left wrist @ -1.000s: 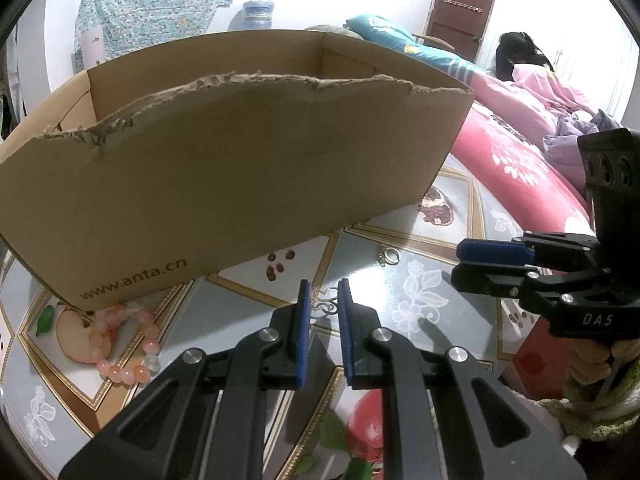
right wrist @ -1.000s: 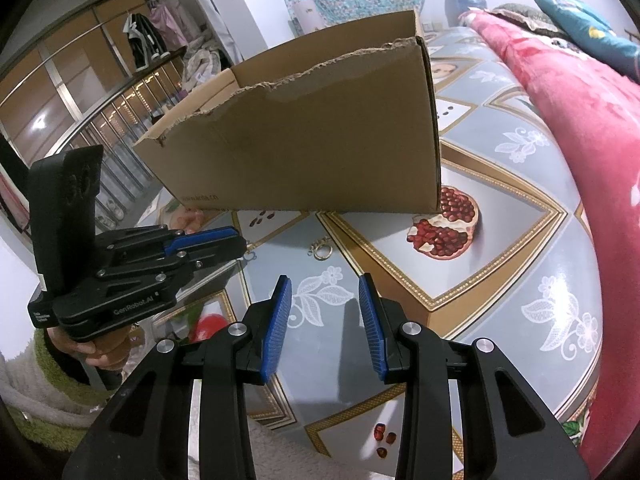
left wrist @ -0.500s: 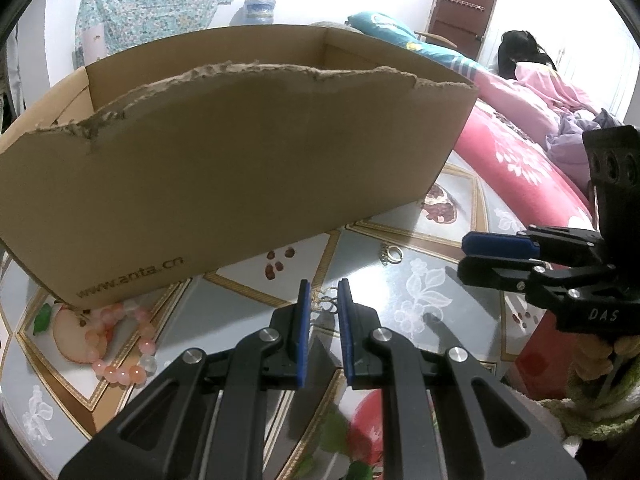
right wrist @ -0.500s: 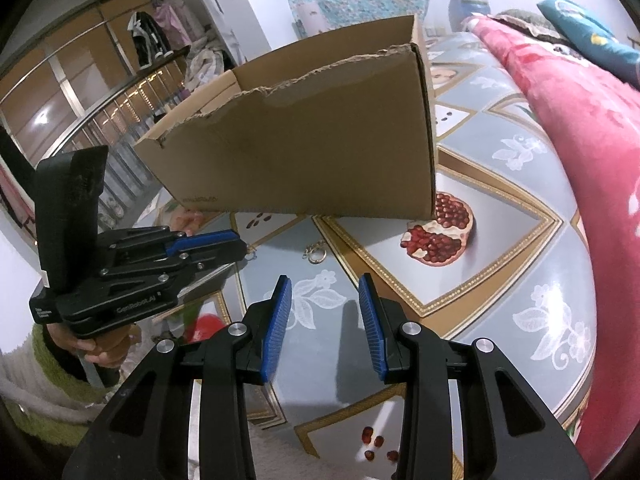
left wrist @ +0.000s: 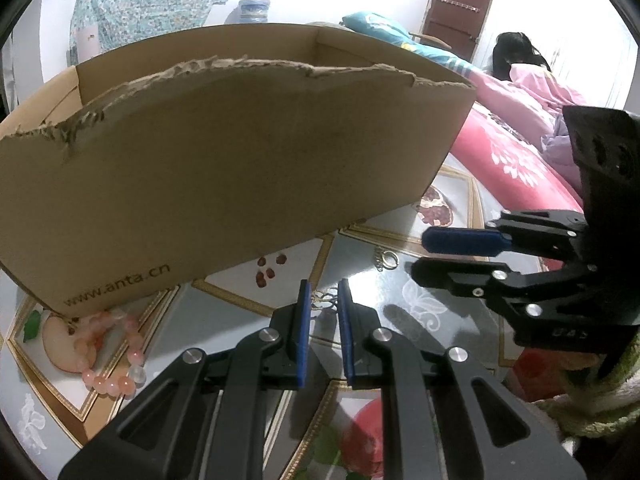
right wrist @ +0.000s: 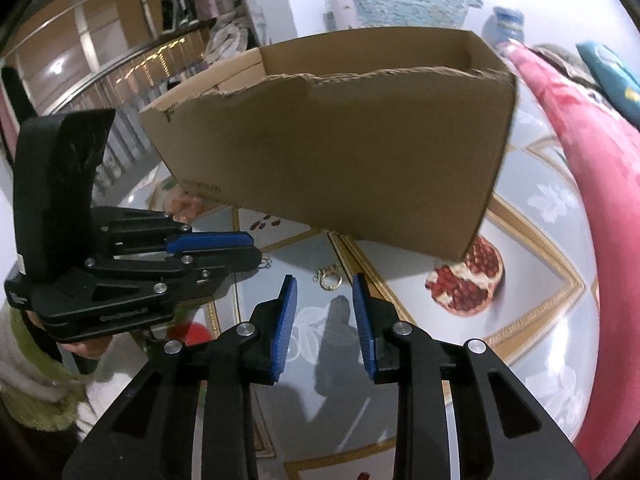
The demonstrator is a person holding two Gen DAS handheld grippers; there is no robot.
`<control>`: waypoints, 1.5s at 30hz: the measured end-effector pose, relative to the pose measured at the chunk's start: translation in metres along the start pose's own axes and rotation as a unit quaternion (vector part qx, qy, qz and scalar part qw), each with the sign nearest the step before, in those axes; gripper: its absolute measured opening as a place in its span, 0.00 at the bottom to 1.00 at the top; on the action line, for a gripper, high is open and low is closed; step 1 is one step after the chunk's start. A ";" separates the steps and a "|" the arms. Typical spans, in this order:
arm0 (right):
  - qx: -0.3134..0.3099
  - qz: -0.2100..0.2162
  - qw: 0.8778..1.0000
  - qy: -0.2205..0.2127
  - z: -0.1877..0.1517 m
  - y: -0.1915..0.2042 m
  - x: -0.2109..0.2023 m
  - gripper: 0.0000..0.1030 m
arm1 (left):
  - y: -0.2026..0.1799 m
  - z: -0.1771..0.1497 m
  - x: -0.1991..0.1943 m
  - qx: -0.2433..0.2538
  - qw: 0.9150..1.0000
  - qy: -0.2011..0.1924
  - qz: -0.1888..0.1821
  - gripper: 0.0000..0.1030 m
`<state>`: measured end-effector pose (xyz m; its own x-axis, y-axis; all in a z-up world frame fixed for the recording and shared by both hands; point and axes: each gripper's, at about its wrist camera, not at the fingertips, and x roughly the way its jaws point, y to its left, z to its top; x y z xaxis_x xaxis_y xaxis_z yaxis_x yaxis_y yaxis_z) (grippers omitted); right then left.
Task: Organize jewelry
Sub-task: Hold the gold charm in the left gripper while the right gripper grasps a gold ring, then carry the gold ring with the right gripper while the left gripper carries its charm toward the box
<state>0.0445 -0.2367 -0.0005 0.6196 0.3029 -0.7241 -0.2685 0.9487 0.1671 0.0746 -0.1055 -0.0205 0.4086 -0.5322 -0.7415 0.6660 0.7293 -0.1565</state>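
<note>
My left gripper sits low over the patterned table, its jaws only a narrow gap apart and shut on a small silver hooked earring at the tips. In the right wrist view, the left gripper shows side-on with the earring at its tip. A gold ring with a short chain lies on the table. My right gripper points at the gold ring, which lies just past its tips; the jaws are closing with nothing between the pads. A pink bead bracelet lies by the box.
A torn-edged open cardboard box stands right behind the jewelry, its front wall close to both grippers. The glossy fruit-print table meets a red quilt on the right. A person is on the bed far behind.
My right gripper has swung left toward the gold ring and rolled a little, and its jaws have narrowed. The left gripper and its earring have stayed put.
</note>
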 end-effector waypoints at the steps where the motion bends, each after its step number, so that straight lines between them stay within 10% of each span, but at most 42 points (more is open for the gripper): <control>1: -0.007 -0.001 1.000 0.001 0.002 0.000 0.002 0.25 | 0.001 0.000 0.000 -0.001 1.000 0.000 0.000 0.12; 20: -0.066 -0.031 0.997 0.020 0.005 0.013 0.028 0.09 | 0.006 -0.001 0.000 -0.005 1.000 0.001 -0.005 0.12; 45: 0.007 -0.023 1.000 -0.015 0.002 -0.001 -0.008 0.08 | 0.003 0.001 -0.018 -0.004 1.000 -0.021 -0.004 0.12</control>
<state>0.0413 -0.2404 0.0069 0.6525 0.2606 -0.7115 -0.2282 0.9630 0.1435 0.0702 -0.0941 -0.0071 0.4291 -0.5558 -0.7120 0.6644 0.7282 -0.1680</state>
